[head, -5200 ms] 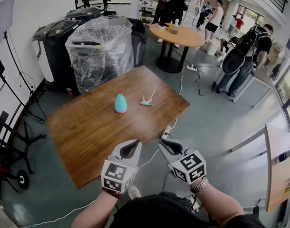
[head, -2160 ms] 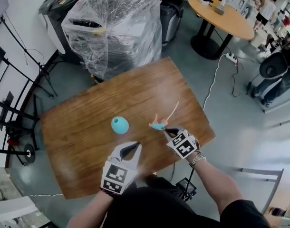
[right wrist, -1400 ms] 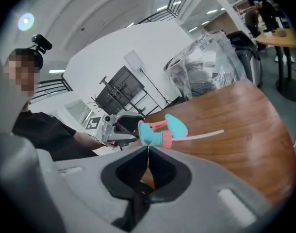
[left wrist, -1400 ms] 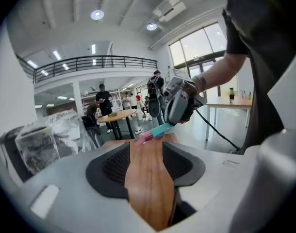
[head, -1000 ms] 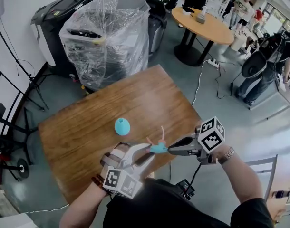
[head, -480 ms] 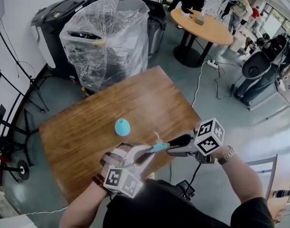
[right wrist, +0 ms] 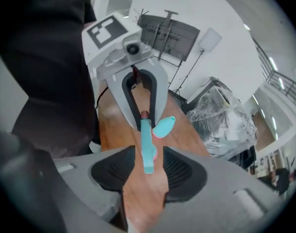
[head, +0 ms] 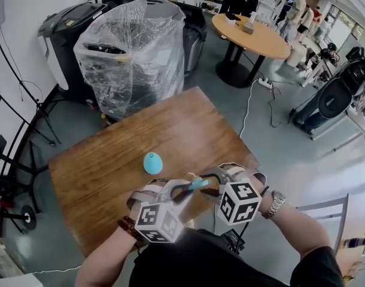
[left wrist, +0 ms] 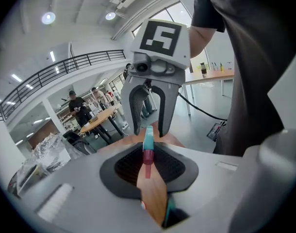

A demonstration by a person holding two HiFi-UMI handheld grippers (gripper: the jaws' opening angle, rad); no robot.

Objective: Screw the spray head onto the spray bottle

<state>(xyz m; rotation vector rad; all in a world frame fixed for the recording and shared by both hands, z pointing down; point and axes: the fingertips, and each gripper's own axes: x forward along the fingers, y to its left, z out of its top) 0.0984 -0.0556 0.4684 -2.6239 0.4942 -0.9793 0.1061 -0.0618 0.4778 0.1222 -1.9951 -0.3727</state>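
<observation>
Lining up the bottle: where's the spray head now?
Head view, lower centre: spray head clamped in the left gripper over the table's near edge, this side of the bottle; the right gripper's jaws, just opened, flank it.

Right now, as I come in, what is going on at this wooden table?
A person works with a tool in each hand above a wooden table. The left tool is shut on the teal spray head. The right tool has the same spray head between its jaws, but they have just been opening and its pads do not press on it. The teal spray bottle stands apart on the table, with no head screwed on yet.
</observation>
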